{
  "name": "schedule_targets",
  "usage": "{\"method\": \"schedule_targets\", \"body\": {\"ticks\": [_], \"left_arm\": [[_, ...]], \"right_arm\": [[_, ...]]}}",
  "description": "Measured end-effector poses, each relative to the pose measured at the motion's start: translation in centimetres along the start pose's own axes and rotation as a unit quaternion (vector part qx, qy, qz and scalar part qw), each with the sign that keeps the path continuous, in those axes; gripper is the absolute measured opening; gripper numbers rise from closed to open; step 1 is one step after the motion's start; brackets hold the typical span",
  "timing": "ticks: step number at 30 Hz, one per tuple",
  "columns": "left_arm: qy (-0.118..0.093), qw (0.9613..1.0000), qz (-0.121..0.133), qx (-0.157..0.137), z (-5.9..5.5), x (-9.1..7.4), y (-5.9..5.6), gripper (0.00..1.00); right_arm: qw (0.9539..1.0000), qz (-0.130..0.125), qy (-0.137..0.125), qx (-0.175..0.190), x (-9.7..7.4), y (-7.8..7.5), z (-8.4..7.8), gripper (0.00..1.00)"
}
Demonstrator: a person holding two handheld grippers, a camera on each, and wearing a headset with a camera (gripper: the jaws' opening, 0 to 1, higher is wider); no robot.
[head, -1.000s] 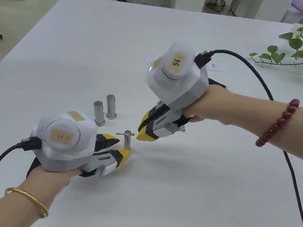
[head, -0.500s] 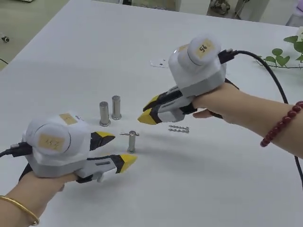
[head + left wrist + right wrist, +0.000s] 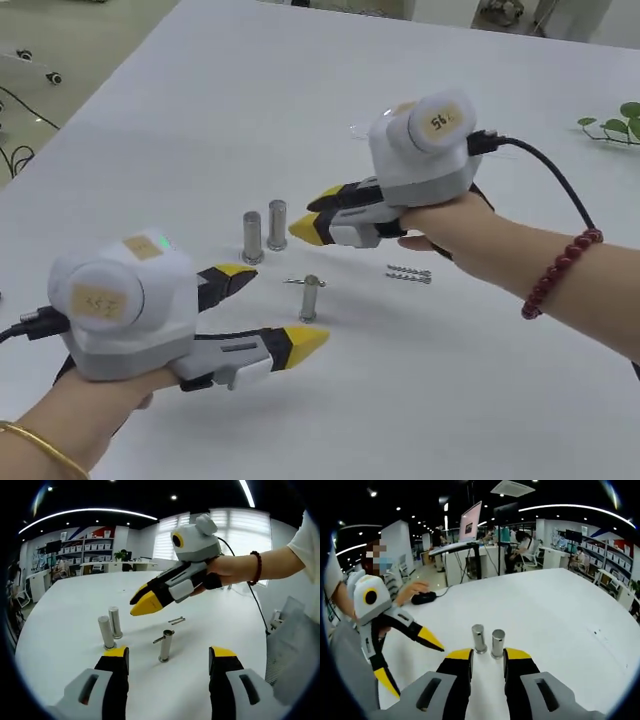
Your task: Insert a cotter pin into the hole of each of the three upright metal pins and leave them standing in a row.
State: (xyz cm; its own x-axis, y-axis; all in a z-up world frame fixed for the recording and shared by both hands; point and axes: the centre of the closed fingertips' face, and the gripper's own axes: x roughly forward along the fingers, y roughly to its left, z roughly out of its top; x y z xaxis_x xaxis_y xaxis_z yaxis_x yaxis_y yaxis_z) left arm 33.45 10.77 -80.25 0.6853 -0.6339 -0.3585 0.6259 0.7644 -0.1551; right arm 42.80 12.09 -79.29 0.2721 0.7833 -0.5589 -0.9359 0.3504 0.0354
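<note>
- The left gripper gapes wide and empty, and the pinned metal pin stands just off its tips.
- The right gripper, jaws narrowly parted and empty, hovers beside two bare metal pins.
- Next step, likely: pick a loose cotter pin from behind the right gripper's tips.

Two pins stand upright on the table, just beside each other: the left pin slightly nearer the person, the right pin behind it; the third pin stands apart, in front and to their right, a cotter pin crosswise through its top; spare cotter pins lie flat to its right; the left gripper sits front-left, its tips either side of the third pin, touching neither; the right gripper hangs behind, just right of the pair.
</note>
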Motion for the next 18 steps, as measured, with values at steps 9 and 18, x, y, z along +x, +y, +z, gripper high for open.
{"method": "schedule_targets", "body": {"ticks": [9,18], "left_arm": [[-0.021,0.9996,0.011,-0.016,0.9,-0.6,0.2,0.76],[-0.023,0.9991,0.018,-0.03,0.9,-0.8,0.4,0.85]], "right_arm": [[0.9993,-0.012,-0.018,0.029,2.4,-0.8,0.1,0.26],[0.9985,-0.01,-0.032,0.043,4.4,-1.2,0.0,0.23]]}}
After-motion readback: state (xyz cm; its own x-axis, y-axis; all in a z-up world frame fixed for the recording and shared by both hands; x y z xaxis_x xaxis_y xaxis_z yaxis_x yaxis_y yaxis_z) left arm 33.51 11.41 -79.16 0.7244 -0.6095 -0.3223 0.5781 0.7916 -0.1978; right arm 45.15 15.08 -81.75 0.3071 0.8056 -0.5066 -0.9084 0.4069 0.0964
